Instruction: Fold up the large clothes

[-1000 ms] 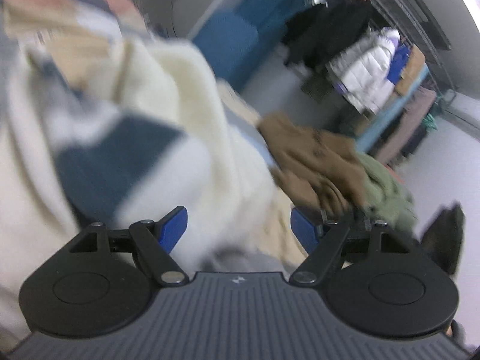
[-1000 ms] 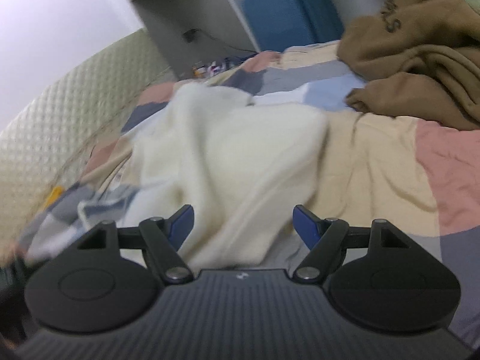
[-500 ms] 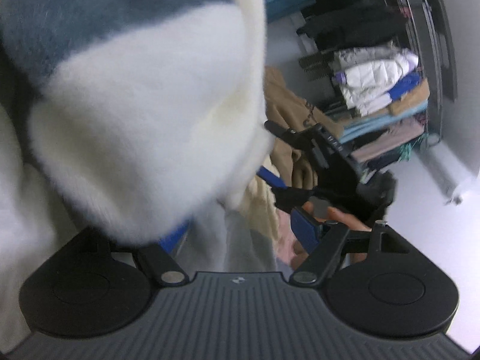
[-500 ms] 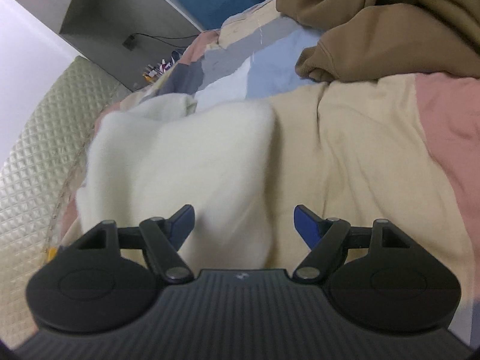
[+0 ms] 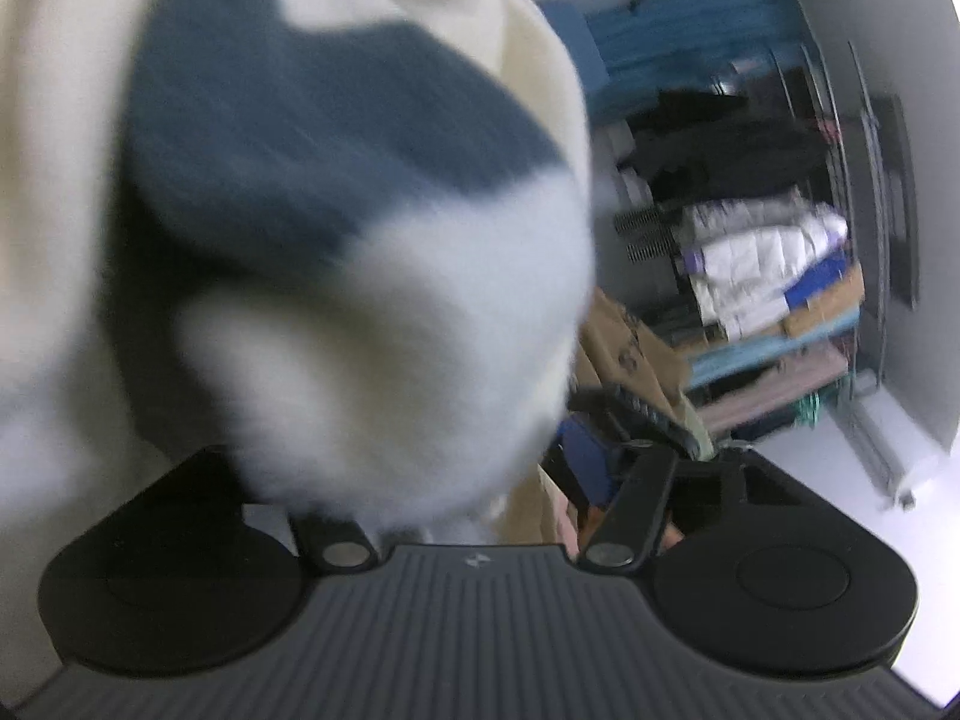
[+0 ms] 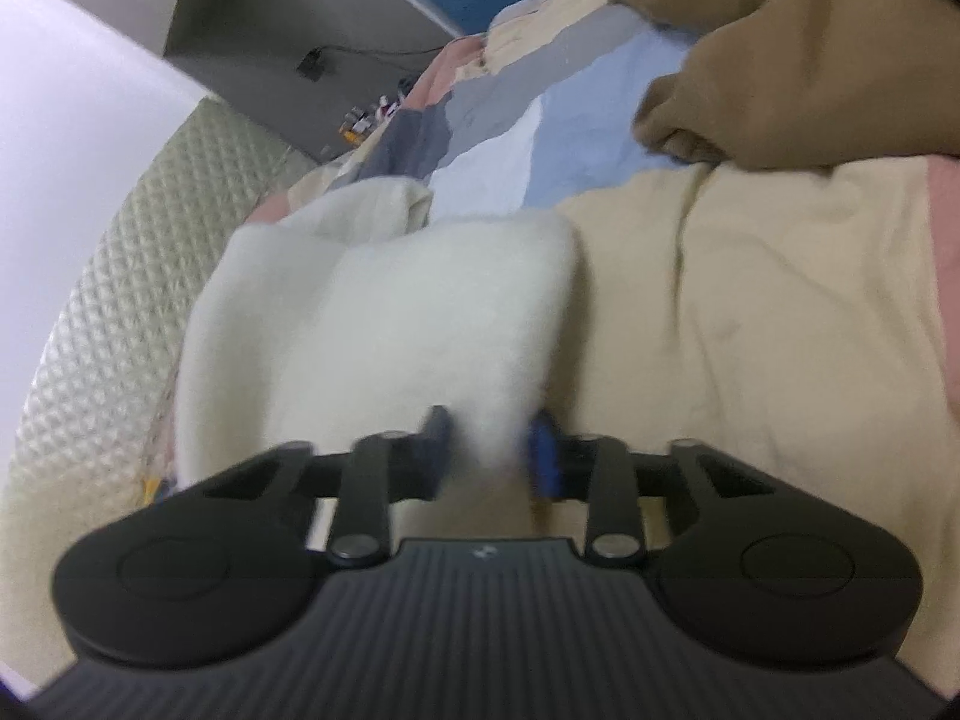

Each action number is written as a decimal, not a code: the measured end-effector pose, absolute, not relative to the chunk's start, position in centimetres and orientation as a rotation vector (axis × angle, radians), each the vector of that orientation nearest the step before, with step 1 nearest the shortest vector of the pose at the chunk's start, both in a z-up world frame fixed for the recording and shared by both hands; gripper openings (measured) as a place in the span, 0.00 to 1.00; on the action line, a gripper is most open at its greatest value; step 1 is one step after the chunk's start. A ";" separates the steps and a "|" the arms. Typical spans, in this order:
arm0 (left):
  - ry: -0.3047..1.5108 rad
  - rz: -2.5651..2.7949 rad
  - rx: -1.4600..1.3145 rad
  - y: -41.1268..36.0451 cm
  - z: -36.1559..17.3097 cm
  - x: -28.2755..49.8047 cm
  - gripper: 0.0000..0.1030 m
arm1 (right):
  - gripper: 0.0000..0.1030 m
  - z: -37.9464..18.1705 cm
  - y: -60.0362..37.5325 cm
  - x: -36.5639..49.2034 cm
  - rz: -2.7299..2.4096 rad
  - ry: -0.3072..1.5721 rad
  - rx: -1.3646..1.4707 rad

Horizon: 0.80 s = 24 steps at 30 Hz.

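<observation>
Sweater: we see a cream sweater (image 6: 384,324) with a blue-grey band lying on the bed (image 6: 780,330); in the right wrist view its long axis runs from our gripper away toward the padded headboard (image 6: 108,312), the near end narrow, the far end broad and rumpled.
Sweater, left view: a blurred fold (image 5: 336,228) of it, cream with the blue-grey band, fills most of the frame and droops over the gripper's left finger; we cannot tell which way it points here.
Right gripper (image 6: 489,450): its jaws are closing, with the narrow near end of the sweater between them and the pads against the cloth on both sides.
Left gripper (image 5: 480,480): its jaws are closing; the sweater hangs into the gap, but we cannot tell whether the pads press on it.
Brown garment (image 6: 810,54): heaped on the bed beyond the sweater, apart from it.
Rack (image 5: 780,276): shelves across the room carry stacked folded clothes, white, blue and tan, with dark garments above them.
</observation>
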<state>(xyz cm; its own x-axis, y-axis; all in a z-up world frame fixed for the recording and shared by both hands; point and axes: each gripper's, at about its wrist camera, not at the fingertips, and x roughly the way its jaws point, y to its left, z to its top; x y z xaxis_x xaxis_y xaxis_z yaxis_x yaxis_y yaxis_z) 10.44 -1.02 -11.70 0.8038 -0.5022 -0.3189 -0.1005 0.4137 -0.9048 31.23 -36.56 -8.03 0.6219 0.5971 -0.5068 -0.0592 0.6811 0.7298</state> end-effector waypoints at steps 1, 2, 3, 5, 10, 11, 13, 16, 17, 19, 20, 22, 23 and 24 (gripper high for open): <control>0.603 -0.239 -1.129 -0.5 -11.5 10.3 0.59 | 0.20 -7.7 -36.3 31.2 0.424 0.815 0.716; 0.592 -0.209 -1.112 0.0 -11.2 10.2 0.57 | 0.18 -7.3 -36.2 31.0 0.432 0.813 0.695; 0.579 -0.187 -1.100 0.5 -10.8 10.1 0.55 | 0.17 -6.8 -36.0 30.9 0.440 0.812 0.676; 0.567 -0.182 -1.100 1.3 -10.3 10.4 0.44 | 0.15 -5.7 -35.8 30.3 0.447 0.802 0.656; 0.557 -0.163 -1.052 2.4 -8.6 11.5 0.27 | 0.14 -2.7 -35.3 28.2 0.510 0.725 0.622; 0.545 -0.163 -1.051 2.6 -8.4 11.4 0.25 | 0.14 -2.0 -35.0 27.5 0.525 0.713 0.609; 0.513 -0.158 -1.038 3.4 -7.4 11.0 0.23 | 0.13 -1.0 -34.3 26.2 0.552 0.696 0.573; 0.430 -0.150 -1.011 5.3 -5.3 10.0 0.21 | 0.13 0.2 -33.4 24.2 0.589 0.683 0.542; 0.405 -0.146 -0.998 6.0 -4.5 9.5 0.21 | 0.13 0.6 -33.3 23.4 0.603 0.679 0.539; 0.360 -0.137 -0.991 7.6 -3.0 8.6 0.21 | 0.13 1.1 -33.1 21.7 0.636 0.669 0.542; 0.344 -0.135 -0.991 8.3 -2.4 8.3 0.21 | 0.13 1.4 -33.0 20.9 0.653 0.667 0.547; 0.317 -0.123 -0.988 9.7 -1.5 7.3 0.20 | 0.13 2.3 -32.7 19.4 0.693 0.645 0.555; 0.304 -0.113 -0.993 10.5 -1.1 6.9 0.20 | 0.13 2.7 -32.4 18.8 0.710 0.635 0.562; 0.292 -0.096 -0.991 11.1 -0.7 6.6 0.20 | 0.13 2.9 -32.3 18.1 0.730 0.630 0.573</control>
